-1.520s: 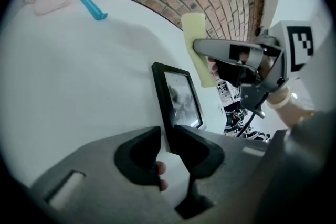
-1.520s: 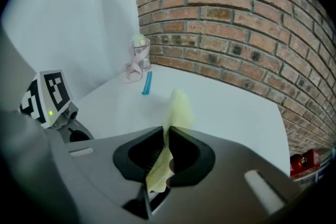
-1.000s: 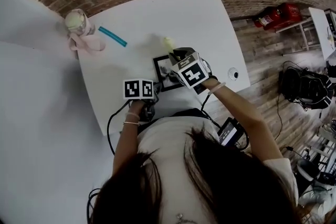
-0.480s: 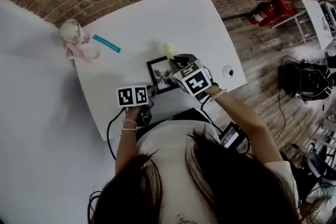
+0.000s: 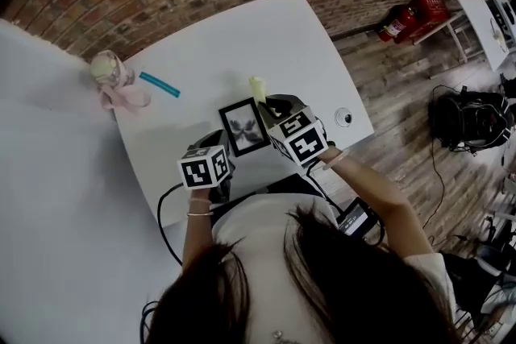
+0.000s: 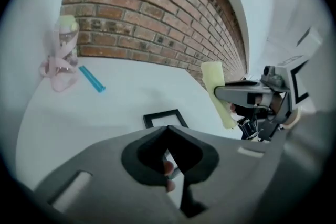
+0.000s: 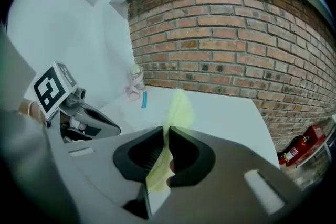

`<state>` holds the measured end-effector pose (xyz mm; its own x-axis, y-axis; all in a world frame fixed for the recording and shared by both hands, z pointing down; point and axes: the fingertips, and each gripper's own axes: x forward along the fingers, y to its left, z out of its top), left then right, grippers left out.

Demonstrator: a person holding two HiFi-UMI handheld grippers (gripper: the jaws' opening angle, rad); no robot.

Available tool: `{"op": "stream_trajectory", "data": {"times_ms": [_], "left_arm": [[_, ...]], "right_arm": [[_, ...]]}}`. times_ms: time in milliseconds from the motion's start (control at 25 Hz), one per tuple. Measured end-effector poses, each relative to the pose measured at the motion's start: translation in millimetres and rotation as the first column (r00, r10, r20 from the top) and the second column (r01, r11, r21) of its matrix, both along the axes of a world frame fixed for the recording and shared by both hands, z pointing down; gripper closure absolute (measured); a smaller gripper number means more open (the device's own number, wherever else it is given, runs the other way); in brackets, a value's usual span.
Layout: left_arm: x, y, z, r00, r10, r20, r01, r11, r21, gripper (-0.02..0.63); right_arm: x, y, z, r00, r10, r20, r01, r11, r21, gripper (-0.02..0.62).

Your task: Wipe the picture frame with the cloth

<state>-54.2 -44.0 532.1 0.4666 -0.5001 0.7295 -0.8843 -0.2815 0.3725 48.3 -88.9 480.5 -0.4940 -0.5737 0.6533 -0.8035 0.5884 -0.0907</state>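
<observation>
head view, hard to see: the person's hair fills the bottom, so both forearms are cut off; the left gripper has its tips tucked behind the picture frame
head view, hands: both reach out over the near edge of the tabletop, marker cubes facing up, grippers angled downward
head view, frame: held off the tabletop and tilted, close to the near edge, right between the two grippers
head view, cloth: the yellow cloth sticks up out of the right gripper, just beside the frame's far corner
head view, other stuff: a bottle with a pink ribbon at the far left corner, and a blue stick near it
left gripper view, jaws: pressed together on the frame's edge; one corner of the frame peeks out past the tips, the rest is hidden behind the gripper body
right gripper view, jaws: pinching the cloth, which runs between them and flops up past the tips, pretty blurry at the top
</observation>
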Motion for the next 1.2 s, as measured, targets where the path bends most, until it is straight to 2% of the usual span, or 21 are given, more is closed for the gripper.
{"op": "stream_trajectory", "data": {"times_ms": [120, 280, 480, 640, 760, 880, 1200], "left_arm": [[1.2, -11.1, -24.7, 0.999, -0.018, 0.027, 0.015, 0.993, 0.116, 0.606], [-1.0, -26.7, -60.3, 0.996, -0.057, 0.067, 0.037, 0.963, 0.269, 0.606], [-2.3, -41.5, -111.2, 0.989, -0.103, 0.103, 0.047, 0.895, 0.445, 0.606], [-1.5, -49.6, -152.8, 0.988, -0.123, 0.095, 0.051, 0.832, 0.552, 0.606], [-3.1, -52.0, -180.6, 0.988, -0.138, 0.072, 0.065, 0.786, 0.615, 0.606], [-3.5, -51.2, -201.9, 0.988, -0.141, 0.062, 0.066, 0.750, 0.658, 0.606], [-6.9, -49.3, -238.9, 0.988, -0.149, 0.048, 0.067, 0.683, 0.728, 0.606]], "right_arm": [[0.0, -0.4, -19.3, 0.999, 0.008, 0.036, -0.010, 0.999, 0.054, 0.554], [-1.9, -2.6, -44.9, 0.997, 0.008, 0.082, -0.019, 0.991, 0.130, 0.554], [-3.1, -5.9, -75.3, 0.992, 0.008, 0.129, -0.035, 0.977, 0.212, 0.555], [-6.1, -8.2, -96.0, 0.988, 0.002, 0.154, -0.043, 0.964, 0.263, 0.555], [-9.5, -7.0, -110.6, 0.984, -0.007, 0.175, -0.045, 0.955, 0.293, 0.555], [-11.5, -3.9, -127.9, 0.979, -0.017, 0.202, -0.050, 0.946, 0.321, 0.555], [-10.4, -4.6, -164.6, 0.969, -0.010, 0.248, -0.092, 0.914, 0.395, 0.555]]}}
